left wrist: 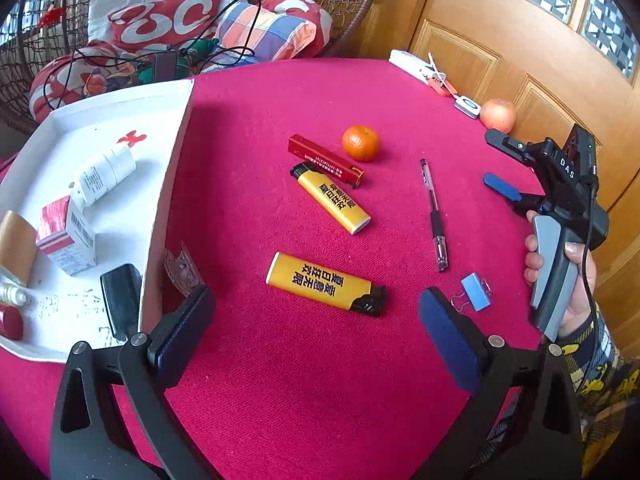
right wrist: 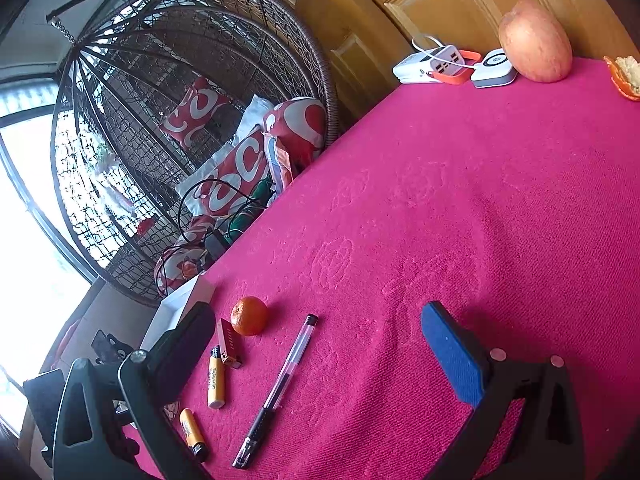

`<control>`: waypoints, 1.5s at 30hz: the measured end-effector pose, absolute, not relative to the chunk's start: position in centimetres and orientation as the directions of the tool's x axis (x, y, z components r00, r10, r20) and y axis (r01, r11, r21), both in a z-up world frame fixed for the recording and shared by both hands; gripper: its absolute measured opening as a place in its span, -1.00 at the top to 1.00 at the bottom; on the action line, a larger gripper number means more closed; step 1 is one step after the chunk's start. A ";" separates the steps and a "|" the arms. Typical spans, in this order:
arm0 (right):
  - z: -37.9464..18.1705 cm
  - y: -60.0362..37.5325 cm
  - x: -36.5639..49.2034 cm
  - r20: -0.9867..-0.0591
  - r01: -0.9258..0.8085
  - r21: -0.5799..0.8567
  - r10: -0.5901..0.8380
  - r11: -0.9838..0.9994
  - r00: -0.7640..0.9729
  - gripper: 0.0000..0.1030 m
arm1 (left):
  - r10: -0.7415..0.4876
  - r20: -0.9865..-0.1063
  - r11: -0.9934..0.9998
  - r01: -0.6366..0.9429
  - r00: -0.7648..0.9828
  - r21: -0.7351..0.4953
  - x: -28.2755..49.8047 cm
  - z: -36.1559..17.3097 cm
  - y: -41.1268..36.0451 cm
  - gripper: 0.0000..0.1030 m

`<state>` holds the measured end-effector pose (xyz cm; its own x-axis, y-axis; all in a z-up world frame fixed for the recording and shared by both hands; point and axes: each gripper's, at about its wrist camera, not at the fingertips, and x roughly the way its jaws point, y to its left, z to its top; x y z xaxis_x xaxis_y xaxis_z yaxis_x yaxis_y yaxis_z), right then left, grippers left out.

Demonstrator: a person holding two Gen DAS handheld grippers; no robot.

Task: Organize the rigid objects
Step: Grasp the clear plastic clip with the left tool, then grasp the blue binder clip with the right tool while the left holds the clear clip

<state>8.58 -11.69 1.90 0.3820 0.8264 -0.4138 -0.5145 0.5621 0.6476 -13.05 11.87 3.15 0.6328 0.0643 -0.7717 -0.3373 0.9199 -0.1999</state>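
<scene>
On the red tablecloth (left wrist: 280, 360) lie a near yellow lighter (left wrist: 326, 284), a second yellow lighter (left wrist: 332, 198), a slim red lighter (left wrist: 326, 160), a pen (left wrist: 434, 216) and a blue binder clip (left wrist: 475, 291). My left gripper (left wrist: 316, 332) is open just short of the near lighter, holding nothing. At the right, a hand holds my right gripper (left wrist: 496, 158), open above the cloth. In the right wrist view my right gripper (right wrist: 320, 352) is open and empty, with the pen (right wrist: 280, 392) and the yellow lighters (right wrist: 216, 384) at lower left.
A white tray (left wrist: 172, 184) at the left holds a white bottle (left wrist: 106, 172), a red-and-white box (left wrist: 68, 236) and a black object (left wrist: 122, 304). A mandarin (left wrist: 360, 143), an apple (right wrist: 534, 42) and a white power strip (right wrist: 432, 64) sit farther back. A wicker hanging chair (right wrist: 200, 80) stands beyond the table.
</scene>
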 end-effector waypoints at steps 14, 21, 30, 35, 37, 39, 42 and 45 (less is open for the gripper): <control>1.8 -11.8 8.7 -0.412 -0.516 0.648 0.828 0.560 0.381 -1.00 | 0.210 -0.790 0.828 -0.535 0.576 -0.170 -12.3 0.3 14.8 -0.98; 1.9 -11.7 8.7 -0.416 -0.516 0.646 0.826 0.563 0.381 -1.00 | 0.221 -0.758 0.801 -0.557 0.614 -0.217 -11.7 0.5 16.0 -0.90; 1.9 -11.7 8.6 -0.418 -0.515 0.645 0.825 0.565 0.381 -1.00 | 0.240 -0.752 0.779 -0.584 0.614 -0.229 -12.5 0.4 17.4 0.21; 2.0 -11.7 8.5 -0.425 -0.531 0.642 0.833 0.553 0.353 -1.00 | 0.271 -0.745 0.811 -0.562 0.609 -0.164 -11.6 0.3 16.5 0.31; 2.3 -11.1 7.6 -0.461 -0.610 0.606 0.850 0.510 0.254 -1.00 | 0.248 -0.746 0.818 -0.547 0.618 -0.181 -12.0 0.2 16.6 0.64; 2.9 -11.0 5.2 -0.494 -0.711 0.508 0.841 0.486 0.221 -1.00 | 0.215 -0.739 0.813 -0.536 0.639 -0.226 -12.6 0.2 16.9 0.68; 3.1 -10.9 1.5 -0.542 -0.829 0.391 0.828 0.401 0.145 -1.00 | 0.182 -0.727 0.810 -0.520 0.662 -0.271 -13.5 0.2 16.8 0.68; 3.1 -10.8 -0.7 -0.561 -0.874 0.348 0.822 0.339 0.096 -1.00 | 0.168 -0.715 0.816 -0.503 0.678 -0.285 -14.0 0.5 16.1 0.68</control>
